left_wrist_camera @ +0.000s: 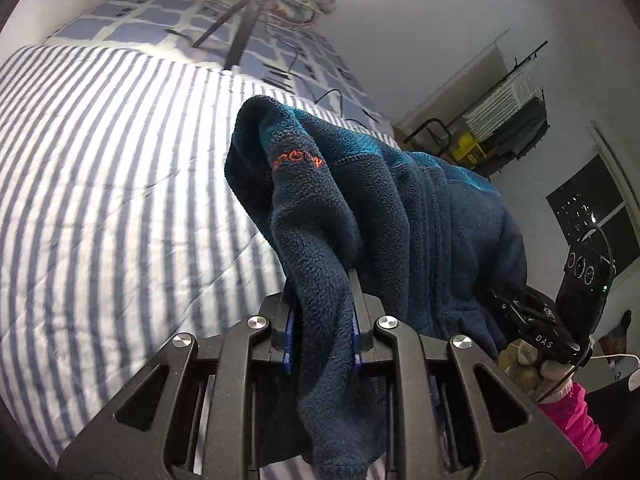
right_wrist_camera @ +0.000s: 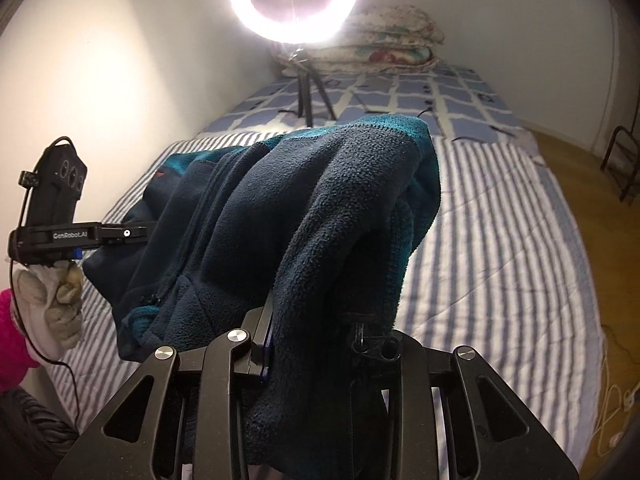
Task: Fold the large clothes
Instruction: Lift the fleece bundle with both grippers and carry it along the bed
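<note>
A dark navy fleece jacket (left_wrist_camera: 400,208) with teal panels and orange lettering hangs between my two grippers above the striped bed (left_wrist_camera: 100,184). My left gripper (left_wrist_camera: 323,320) is shut on a fold of its edge. My right gripper (right_wrist_camera: 308,332) is shut on another thick fold of the same jacket (right_wrist_camera: 280,216), next to its zipper pull (right_wrist_camera: 362,338). The right gripper also shows at the right of the left wrist view (left_wrist_camera: 532,316). The left gripper shows at the left of the right wrist view (right_wrist_camera: 80,236). The fleece hides both grippers' fingertips.
The bed's striped cover (right_wrist_camera: 500,220) spreads below, with a blue checked sheet (right_wrist_camera: 420,96) behind. A ring light on a tripod (right_wrist_camera: 294,0) stands on the bed near stacked quilts (right_wrist_camera: 384,40). A black rack (left_wrist_camera: 508,120) stands by the wall. Wooden floor (right_wrist_camera: 592,184) lies right.
</note>
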Available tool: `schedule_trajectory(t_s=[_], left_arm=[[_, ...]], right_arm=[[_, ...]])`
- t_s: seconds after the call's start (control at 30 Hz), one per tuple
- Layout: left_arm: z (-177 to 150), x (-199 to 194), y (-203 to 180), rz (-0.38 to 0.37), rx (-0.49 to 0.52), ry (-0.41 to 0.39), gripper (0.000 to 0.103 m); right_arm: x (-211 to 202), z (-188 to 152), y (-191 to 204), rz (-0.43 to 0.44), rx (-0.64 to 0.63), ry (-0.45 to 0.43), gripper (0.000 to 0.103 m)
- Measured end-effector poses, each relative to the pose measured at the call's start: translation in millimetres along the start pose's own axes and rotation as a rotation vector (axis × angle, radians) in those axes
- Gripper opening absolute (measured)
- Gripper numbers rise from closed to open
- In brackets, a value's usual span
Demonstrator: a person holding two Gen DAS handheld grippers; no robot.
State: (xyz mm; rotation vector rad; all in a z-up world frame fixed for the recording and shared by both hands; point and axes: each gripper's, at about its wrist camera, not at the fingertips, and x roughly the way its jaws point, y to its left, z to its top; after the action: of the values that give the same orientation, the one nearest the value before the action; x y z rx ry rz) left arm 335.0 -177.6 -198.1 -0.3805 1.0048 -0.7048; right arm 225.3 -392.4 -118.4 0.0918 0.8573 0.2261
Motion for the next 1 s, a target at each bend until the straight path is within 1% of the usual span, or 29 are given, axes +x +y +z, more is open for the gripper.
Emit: schedule_trajectory(t_s=[0.13,0.27,0.4,0.63,0.8,0.9,1.0], left_arm=[[19.9,30.2,-18.9,-0.005,0.037,0.009,0.019],[46.1,66.4,-43.0,-0.027,0.069,0.013,0.019],[75.9,108.1,-66.4,-0.060,0.092,0.003,0.019],[125.4,182.0,-95.8,-0.094,0.089,-0.003,0.019],[151.6,233.4,-108.8,-0.079,0.100,-0.004,0.019],[162.4,257.9,-109.6,-0.067,0.100,-0.006,0.019],[167.4,287.7,-110.4,-0.057,0.102,0.011,0.019]], right_arm=[[-1.9,11.2,-23.0,-0.029,-0.003,-0.013,0.027],[-1.4,21.9,-51.9,-0.057,0.011,-0.027,0.027],[3.2,40.9,-94.0,-0.088,0.028,-0.040,0.027],[9.6,75.2,-167.6,-0.145,0.046,-0.069,0.027],[27.5,92.8,-210.3,-0.166,0.060,-0.067,0.027],[42.8,99.9,-232.4,-0.176,0.075,-0.068,0.027],[55.5,102.5,-250.7,-0.202,0.085,-0.056,0.027]])
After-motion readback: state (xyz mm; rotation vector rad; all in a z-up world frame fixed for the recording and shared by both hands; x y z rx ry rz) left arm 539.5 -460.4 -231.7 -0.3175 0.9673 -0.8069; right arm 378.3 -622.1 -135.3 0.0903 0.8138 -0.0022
